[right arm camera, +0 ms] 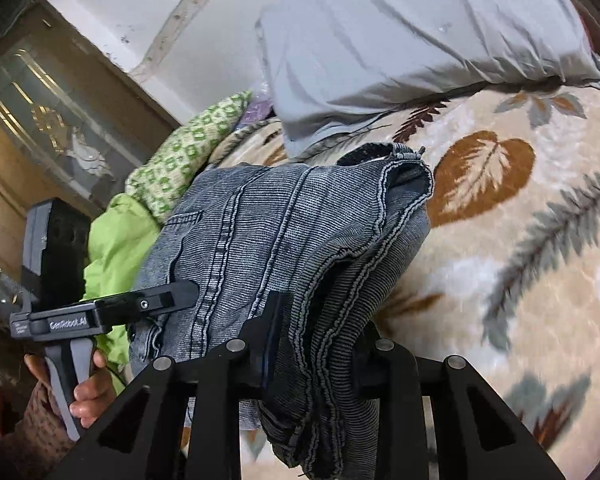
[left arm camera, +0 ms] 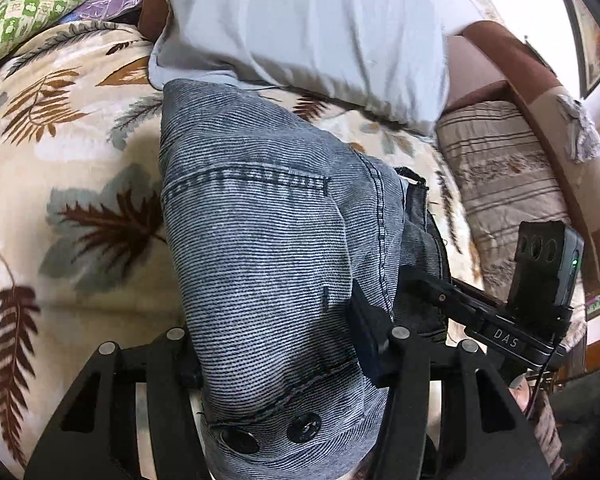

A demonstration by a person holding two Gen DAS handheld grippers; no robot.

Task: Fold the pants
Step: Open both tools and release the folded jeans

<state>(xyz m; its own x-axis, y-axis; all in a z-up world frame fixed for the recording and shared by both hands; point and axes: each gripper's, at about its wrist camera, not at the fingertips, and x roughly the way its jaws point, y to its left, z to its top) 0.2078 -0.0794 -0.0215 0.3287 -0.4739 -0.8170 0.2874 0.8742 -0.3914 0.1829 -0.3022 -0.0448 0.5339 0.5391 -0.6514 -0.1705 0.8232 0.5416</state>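
Note:
The pants are faded blue-grey jeans (left arm camera: 268, 240), folded into a thick bundle above a leaf-patterned bedspread (left arm camera: 80, 160). My left gripper (left arm camera: 280, 364) is shut on the waistband end, where two dark buttons show. My right gripper (right arm camera: 312, 356) is shut on the other side of the jeans (right arm camera: 300, 232), clamping several layered seams. In the left wrist view the right gripper (left arm camera: 432, 292) reaches into the bundle from the right. In the right wrist view the left gripper (right arm camera: 180, 292) reaches in from the left, held by a hand.
A pale blue pillow (left arm camera: 300, 28) lies at the head of the bed, also in the right wrist view (right arm camera: 420, 36). A green checked pillow (right arm camera: 184, 148) and lime cloth (right arm camera: 116, 240) lie at one side. A striped blanket (left arm camera: 508, 184) and wooden bed frame (left arm camera: 548, 100) lie at the other.

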